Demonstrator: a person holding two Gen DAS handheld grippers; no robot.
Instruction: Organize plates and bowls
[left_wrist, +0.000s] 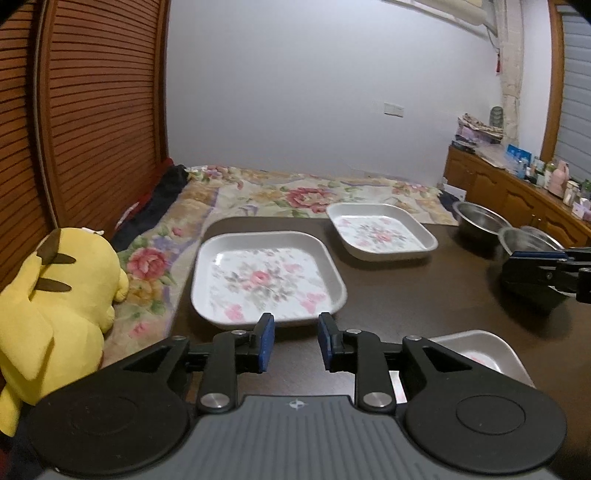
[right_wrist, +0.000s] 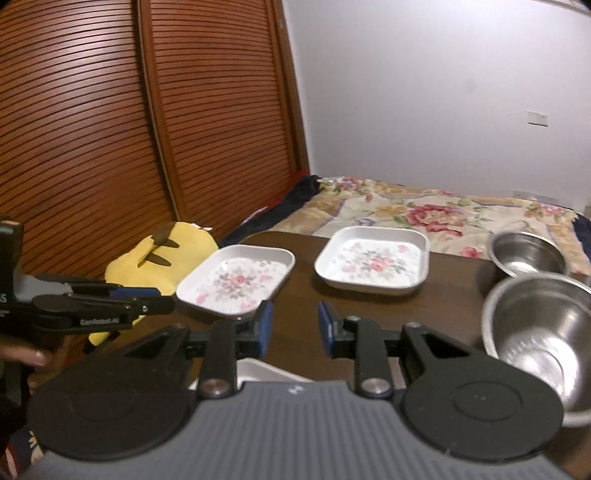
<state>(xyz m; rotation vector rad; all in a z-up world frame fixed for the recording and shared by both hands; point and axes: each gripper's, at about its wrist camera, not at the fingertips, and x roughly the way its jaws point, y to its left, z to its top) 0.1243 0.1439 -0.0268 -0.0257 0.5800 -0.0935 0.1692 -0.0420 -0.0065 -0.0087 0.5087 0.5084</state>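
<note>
White floral plates (left_wrist: 267, 277) (left_wrist: 382, 230) sit apart on the dark tabletop (left_wrist: 424, 288), steel bowls (right_wrist: 539, 332) (right_wrist: 526, 253) at its right edge — left hand-held gripper (left_wrist: 295, 341) and right hand-held gripper (right_wrist: 294, 330) both parted, empty.

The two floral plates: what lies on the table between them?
Only bare dark table separates the left plate from the right plate, clearest in the right wrist view.

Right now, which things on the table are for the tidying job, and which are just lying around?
For the job:
- near floral square plate
- far floral square plate
- third square plate by the left gripper
- near steel bowl
- far steel bowl

Just lying around:
- yellow plush toy
- floral blanket
- bottles and jars on the wooden cabinet
</note>
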